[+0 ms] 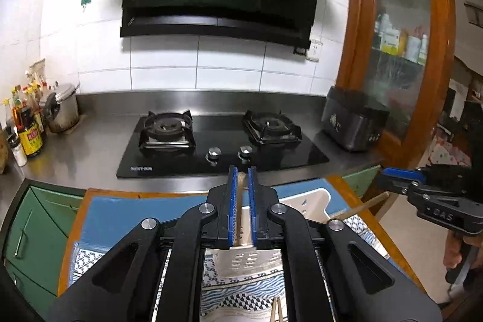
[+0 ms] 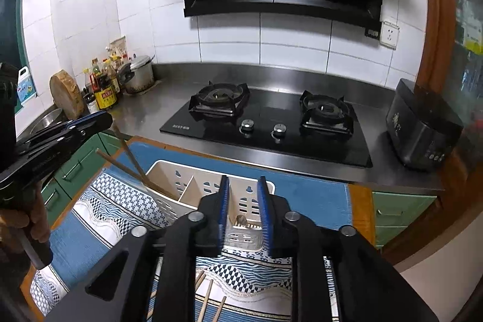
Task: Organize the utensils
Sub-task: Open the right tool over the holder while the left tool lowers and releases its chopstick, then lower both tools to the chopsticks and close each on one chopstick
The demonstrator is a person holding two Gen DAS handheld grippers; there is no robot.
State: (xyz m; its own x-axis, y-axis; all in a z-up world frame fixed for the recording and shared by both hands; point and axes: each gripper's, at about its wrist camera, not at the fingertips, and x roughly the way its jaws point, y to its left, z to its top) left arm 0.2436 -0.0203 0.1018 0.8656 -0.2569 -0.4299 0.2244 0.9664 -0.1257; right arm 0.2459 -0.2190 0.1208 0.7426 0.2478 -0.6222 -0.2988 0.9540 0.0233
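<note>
My left gripper (image 1: 242, 171) is shut on a wooden chopstick (image 1: 240, 201), holding it steeply above the white slotted utensil holder (image 1: 314, 201). In the right wrist view the left gripper (image 2: 102, 118) holds that chopstick (image 2: 129, 154) with its lower end in the left compartment of the holder (image 2: 169, 174), beside another chopstick (image 2: 126, 168) leaning there. My right gripper (image 2: 245, 181) is open and empty above the holder's right compartment, where a metal utensil end (image 2: 240, 220) shows. Several loose chopsticks (image 2: 208, 294) lie on the patterned cloth (image 2: 102, 216) below it.
The holder stands on a blue mat (image 2: 311, 195) on a wooden table. Behind is a steel counter with a black gas hob (image 2: 271, 122), a dark appliance (image 2: 422, 125) on the right, and sauce bottles (image 2: 104, 86) and a pot (image 2: 140, 74) on the left.
</note>
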